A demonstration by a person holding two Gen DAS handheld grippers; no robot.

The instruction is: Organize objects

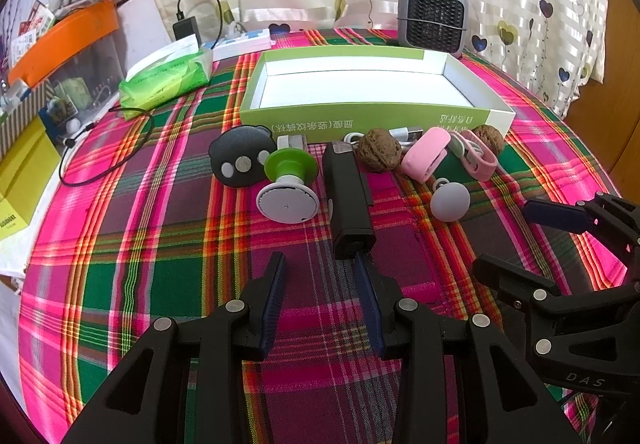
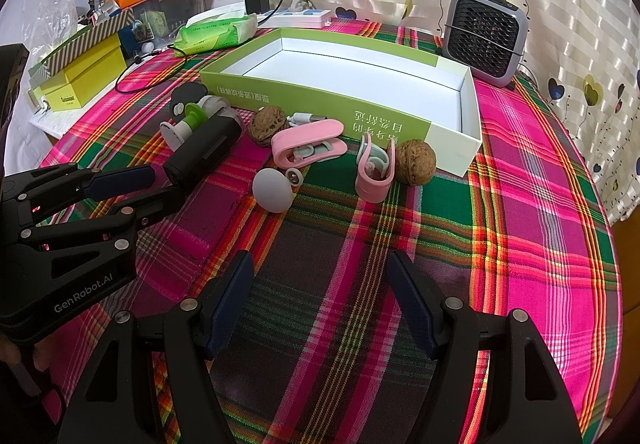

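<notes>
Lettering is sparse: "GenRobot.AI" in white on the black body of the left gripper [image 2: 160,185] as the right wrist view shows it, "DAS" on the right gripper [image 2: 320,300] in the left wrist view, and green-on-green Chinese print, upside down and too small to read, on the front wall of the shallow green-and-white cardboard box [image 1: 362,115]. Along that wall, on the pink, green and red plaid tablecloth [image 1: 160,244], lie a black bear-shaped disc [image 1: 240,157], a green-and-white suction knob [image 1: 289,183], a long black rectangular device [image 1: 350,199], a brown walnut [image 1: 378,149], two pink clips [image 1: 426,159] holding white cables, a grey dome-shaped knob [image 1: 450,201] and a second walnut [image 1: 488,137]. Both grippers hang above the cloth with fingers spread, gripping nothing; the left one's right fingertip sits at the black device's near end.
</notes>
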